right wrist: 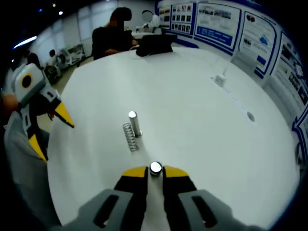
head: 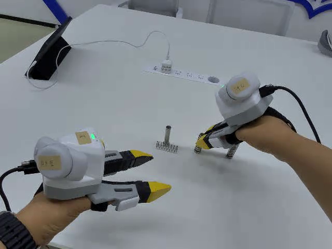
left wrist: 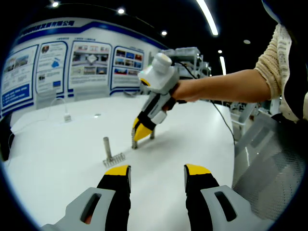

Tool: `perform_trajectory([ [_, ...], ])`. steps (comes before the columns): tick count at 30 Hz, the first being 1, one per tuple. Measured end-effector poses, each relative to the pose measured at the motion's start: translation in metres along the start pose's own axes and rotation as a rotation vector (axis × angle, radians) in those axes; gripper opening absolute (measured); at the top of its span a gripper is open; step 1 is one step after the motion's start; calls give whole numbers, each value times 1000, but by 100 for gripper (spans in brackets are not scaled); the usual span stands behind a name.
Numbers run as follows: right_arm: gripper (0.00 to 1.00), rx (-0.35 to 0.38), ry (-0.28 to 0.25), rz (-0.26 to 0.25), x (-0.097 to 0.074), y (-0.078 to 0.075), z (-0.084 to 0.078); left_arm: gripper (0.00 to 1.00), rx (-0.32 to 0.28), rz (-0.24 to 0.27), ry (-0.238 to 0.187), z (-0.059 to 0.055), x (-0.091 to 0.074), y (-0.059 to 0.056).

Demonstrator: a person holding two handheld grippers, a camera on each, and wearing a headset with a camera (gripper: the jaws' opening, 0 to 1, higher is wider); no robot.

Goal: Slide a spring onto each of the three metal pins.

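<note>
A bare metal pin (head: pixel 167 134) stands upright mid-table, and a loose spring (head: pixel 167 147) lies flat against its base. They show again in the right gripper view as the pin (right wrist: pixel 134 122) and spring (right wrist: pixel 129 136). My right gripper (head: pixel 199 143) is shut on the top of a second pin (right wrist: pixel 155 168), which has coils at its foot (head: pixel 197 150). A third pin (head: pixel 232 151), wrapped in a spring, leans just under my right hand. My left gripper (head: pixel 153 174) hovers open and holds nothing, to the near left of the bare pin (left wrist: pixel 107 147).
A white power strip (head: pixel 181 74) with a plugged charger (head: pixel 166 66) and cable lies beyond the pins. A dark tablet on a stand (head: pixel 49 52) sits far left. A person (right wrist: pixel 113 36) sits at the table's far side in the right gripper view.
</note>
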State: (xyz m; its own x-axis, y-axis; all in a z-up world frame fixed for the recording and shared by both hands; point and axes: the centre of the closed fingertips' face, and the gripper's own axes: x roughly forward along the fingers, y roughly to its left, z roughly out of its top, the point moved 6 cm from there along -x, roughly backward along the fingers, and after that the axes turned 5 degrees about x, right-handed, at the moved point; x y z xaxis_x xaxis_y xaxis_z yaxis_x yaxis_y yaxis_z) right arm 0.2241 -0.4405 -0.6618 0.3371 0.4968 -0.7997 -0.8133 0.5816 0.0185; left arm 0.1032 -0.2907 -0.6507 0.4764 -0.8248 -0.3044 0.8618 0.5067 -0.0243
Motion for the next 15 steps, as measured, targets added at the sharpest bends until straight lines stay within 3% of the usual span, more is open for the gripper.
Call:
perform_trajectory([
  [6,17,-12,12,-6,0,-2,-6,45,0,-2,1,0,0,0],
  [15,17,-1,31,13,-1,11,-22,45,3,0,2,1,0,0],
])
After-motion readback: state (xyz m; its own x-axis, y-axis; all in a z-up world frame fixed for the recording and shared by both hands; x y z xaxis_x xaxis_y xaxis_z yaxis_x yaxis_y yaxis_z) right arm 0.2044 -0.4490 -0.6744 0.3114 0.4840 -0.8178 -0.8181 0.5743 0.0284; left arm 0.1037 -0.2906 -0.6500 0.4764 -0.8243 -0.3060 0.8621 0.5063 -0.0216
